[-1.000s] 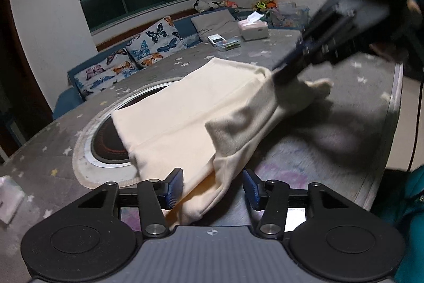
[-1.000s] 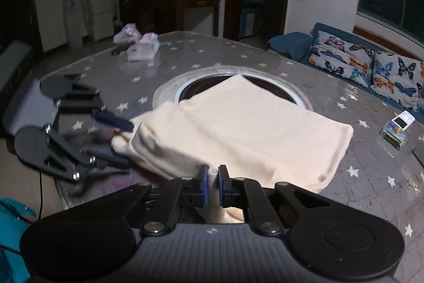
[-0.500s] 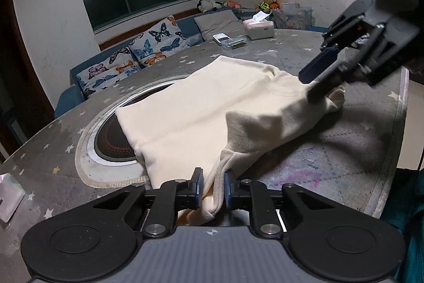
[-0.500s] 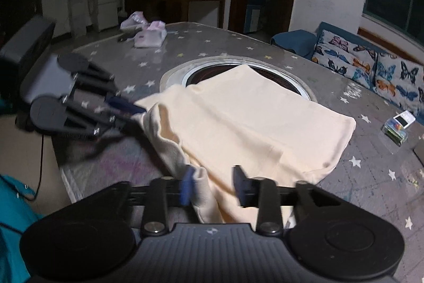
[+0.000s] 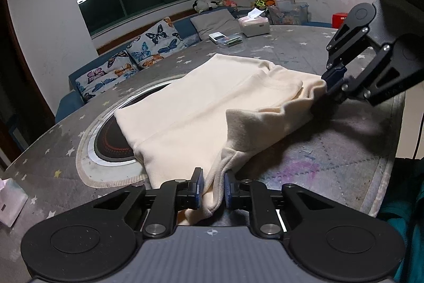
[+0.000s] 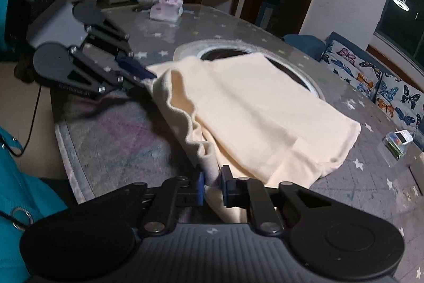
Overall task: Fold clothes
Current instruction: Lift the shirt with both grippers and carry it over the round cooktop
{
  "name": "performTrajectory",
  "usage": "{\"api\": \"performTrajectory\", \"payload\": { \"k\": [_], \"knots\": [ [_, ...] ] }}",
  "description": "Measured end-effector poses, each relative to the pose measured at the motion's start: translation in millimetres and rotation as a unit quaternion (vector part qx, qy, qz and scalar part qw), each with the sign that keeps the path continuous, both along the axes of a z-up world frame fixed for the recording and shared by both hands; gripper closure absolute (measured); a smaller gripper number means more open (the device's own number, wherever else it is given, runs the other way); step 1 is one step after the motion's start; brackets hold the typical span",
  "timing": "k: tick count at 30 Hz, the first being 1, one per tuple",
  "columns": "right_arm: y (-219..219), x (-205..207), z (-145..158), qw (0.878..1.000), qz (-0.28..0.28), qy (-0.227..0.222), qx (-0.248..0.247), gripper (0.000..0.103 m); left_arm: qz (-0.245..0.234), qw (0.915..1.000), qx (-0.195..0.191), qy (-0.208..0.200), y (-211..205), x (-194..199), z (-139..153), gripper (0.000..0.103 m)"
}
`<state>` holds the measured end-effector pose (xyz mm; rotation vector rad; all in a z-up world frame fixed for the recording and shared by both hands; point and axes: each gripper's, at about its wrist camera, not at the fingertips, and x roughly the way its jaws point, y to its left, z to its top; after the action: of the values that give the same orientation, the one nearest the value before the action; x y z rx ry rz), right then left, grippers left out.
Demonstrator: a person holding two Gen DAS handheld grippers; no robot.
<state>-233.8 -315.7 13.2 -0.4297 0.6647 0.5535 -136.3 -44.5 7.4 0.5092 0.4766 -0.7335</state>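
Observation:
A cream garment lies partly folded on the round table, which has a grey star-print cover. In the left wrist view my left gripper has its jaws closing, with its blue pads pressed on the garment's near hem. My right gripper pinches the bunched far corner at the right. In the right wrist view the right gripper has its jaws closing on a grey-cream fold of the garment. The left gripper holds the opposite corner. The edge between the two hangs slack and rippled.
A round dark inset plate sits in the table's middle under the garment. A tissue box and a small case stand at the far rim, more tissue packs at another side. A teal-clad person is at the table's edge.
My left jaws went from wide open to closed on the hem. My right gripper opened, sank a little with a roll, then closed on the fold again.

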Motion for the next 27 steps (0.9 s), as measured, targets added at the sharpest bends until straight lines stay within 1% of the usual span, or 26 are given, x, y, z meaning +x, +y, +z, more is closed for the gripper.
{"api": "performTrajectory", "payload": {
  "k": [3,9,13,16,19,21,24,27],
  "knots": [
    [-4.4,-1.8,9.3,1.000,-0.003,0.000,0.019,0.094,-0.001,0.9999,-0.010,0.005,3.1,-3.8,3.8,0.098],
    [-9.6,-14.5,28.8,0.999,0.005,0.007,0.045,0.094,-0.009,0.9996,-0.023,0.015,10.1,-19.9,12.7,0.098],
    [-12.6,-33.2,42.6,0.998,0.021,0.019,0.056,0.094,-0.016,0.9988,-0.036,0.030,17.5,-39.3,24.1,0.098],
    [-16.6,-44.9,53.8,0.997,0.023,0.029,0.065,0.094,-0.029,0.9986,-0.036,0.026,18.3,-52.9,32.0,0.098],
    [-22.5,-45.6,62.1,0.997,0.013,0.033,0.072,0.095,-0.026,0.9989,-0.037,0.014,14.1,-51.4,38.7,0.098],
    [-27.0,-38.9,67.9,0.996,0.002,0.031,0.080,0.095,-0.024,0.9990,-0.037,0.006,11.2,-50.5,43.1,0.098],
    [-31.3,-24.1,78.4,0.996,-0.010,0.019,0.087,0.095,-0.009,0.9992,-0.038,-0.002,2.9,-31.3,50.6,0.098],
    [-36.2,-3.2,87.8,0.995,-0.022,0.012,0.092,0.095,-0.007,0.9990,-0.043,-0.014,-3.3,-10.9,61.3,0.098]
  ]
}}
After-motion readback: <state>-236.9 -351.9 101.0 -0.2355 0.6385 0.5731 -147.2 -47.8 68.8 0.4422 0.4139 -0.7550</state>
